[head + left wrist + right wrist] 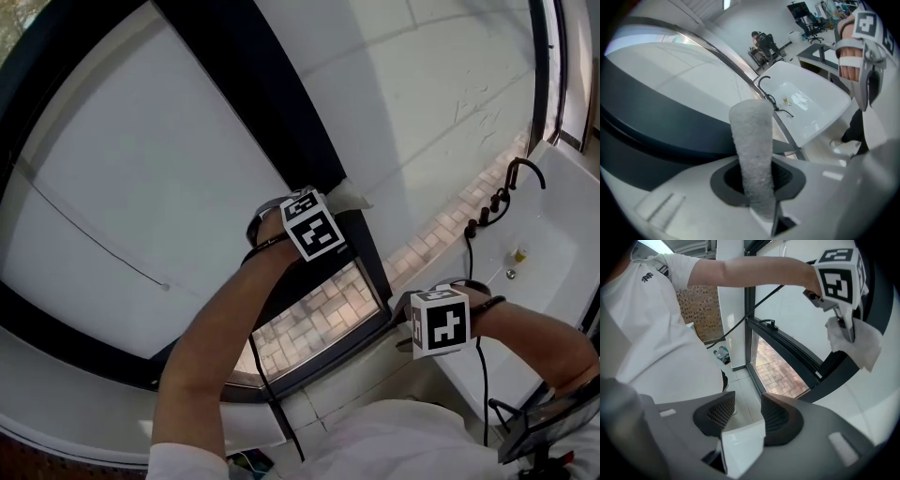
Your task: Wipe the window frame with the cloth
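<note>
A white cloth (750,140) stands pinched between the jaws of my left gripper (757,180), which is shut on it. In the head view the left gripper (330,208) holds the cloth (351,197) against the dark window frame (253,84), at the lower end of its slanting bar. The right gripper view shows that cloth (858,344) hanging beside the frame (787,348). My right gripper (743,416) is open and empty. It hovers lower right (405,330), apart from the frame.
A white basin (553,244) with a black faucet (520,173) stands to the right, a black cable trailing from it. Brick paving (319,314) shows through the lower pane. White wall surrounds the window.
</note>
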The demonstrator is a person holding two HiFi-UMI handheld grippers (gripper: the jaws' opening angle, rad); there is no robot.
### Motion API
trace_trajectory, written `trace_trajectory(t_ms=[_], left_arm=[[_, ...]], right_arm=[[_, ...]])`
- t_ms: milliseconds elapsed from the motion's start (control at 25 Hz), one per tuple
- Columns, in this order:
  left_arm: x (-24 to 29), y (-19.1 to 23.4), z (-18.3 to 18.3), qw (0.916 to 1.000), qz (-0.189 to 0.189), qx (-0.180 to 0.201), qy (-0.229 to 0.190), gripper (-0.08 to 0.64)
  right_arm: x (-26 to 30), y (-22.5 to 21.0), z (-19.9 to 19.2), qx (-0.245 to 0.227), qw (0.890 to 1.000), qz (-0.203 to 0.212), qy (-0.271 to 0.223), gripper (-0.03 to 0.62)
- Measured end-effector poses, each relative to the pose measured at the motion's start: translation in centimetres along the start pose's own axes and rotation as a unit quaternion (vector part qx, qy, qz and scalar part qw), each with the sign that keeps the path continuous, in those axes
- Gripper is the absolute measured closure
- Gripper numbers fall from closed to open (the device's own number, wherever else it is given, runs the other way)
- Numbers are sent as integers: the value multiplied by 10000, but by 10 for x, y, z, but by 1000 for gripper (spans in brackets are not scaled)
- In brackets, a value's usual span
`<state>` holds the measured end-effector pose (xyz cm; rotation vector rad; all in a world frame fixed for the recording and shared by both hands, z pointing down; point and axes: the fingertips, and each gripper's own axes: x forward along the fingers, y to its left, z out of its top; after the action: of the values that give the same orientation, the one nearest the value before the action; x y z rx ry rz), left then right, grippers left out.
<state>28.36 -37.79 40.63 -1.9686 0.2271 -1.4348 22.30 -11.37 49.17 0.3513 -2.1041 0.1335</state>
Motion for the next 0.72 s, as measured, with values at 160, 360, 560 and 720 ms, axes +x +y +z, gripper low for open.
trace_trajectory(t_ms=[160,360,560,720], left_arm=[[-46,43,7,9996,191,186,99,468],[-107,93,21,9985,382,328,209,466],[-184,169,38,9901,1215,601,351,466],[-236,205,38,9909,1203,296,528,466]], right_arm=[[3,-2,3,-75,10000,-11,16,416],[9,4,4,-90,9999,48,-21,416],[9,-1,1,-81,10000,20,-46,416],[5,-13,1,-155,9998,-91,28,416]])
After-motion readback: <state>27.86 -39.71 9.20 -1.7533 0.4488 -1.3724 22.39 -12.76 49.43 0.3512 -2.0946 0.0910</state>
